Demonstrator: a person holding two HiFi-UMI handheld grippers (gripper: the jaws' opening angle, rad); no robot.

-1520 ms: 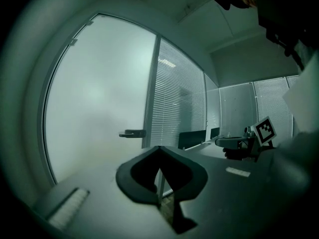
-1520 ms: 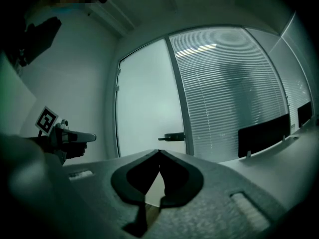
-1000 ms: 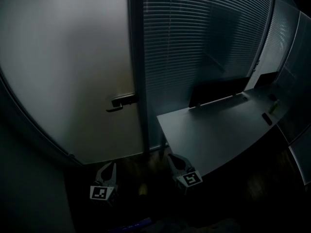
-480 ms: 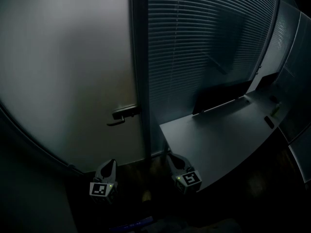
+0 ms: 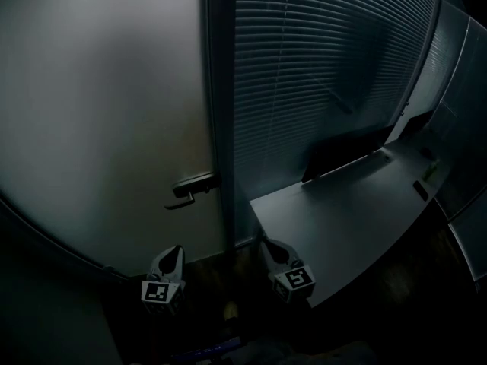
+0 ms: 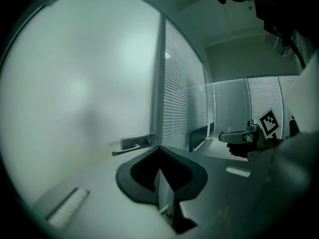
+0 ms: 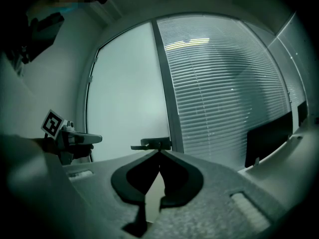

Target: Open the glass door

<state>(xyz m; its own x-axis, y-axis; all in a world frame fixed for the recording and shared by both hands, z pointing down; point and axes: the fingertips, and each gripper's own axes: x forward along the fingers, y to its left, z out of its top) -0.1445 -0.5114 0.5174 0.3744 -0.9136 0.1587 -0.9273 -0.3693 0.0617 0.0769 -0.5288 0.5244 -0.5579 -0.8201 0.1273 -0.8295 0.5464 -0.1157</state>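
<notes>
The frosted glass door [image 5: 106, 105] fills the left of the head view, closed against its dark frame post [image 5: 219, 112]. Its lever handle [image 5: 192, 188] points left, at the door's right edge. My left gripper [image 5: 176, 251] hangs low in front of the door, below the handle and apart from it, jaws shut on nothing. My right gripper [image 5: 265, 243] is beside the desk corner, also shut and empty. In the left gripper view the handle [image 6: 133, 144] lies just ahead of the shut tips [image 6: 159, 148]. The right gripper view shows the handle [image 7: 152, 144] beyond its tips [image 7: 159, 152].
A glass wall with closed blinds [image 5: 327, 67] runs right of the door. A grey desk [image 5: 358, 211] with a dark monitor [image 5: 346, 149] stands against it, its corner close to my right gripper. The floor below is dark.
Both grippers have moved toward the door. The door and its handle now sit lower and closer in the head view. Both jaws stayed shut.
</notes>
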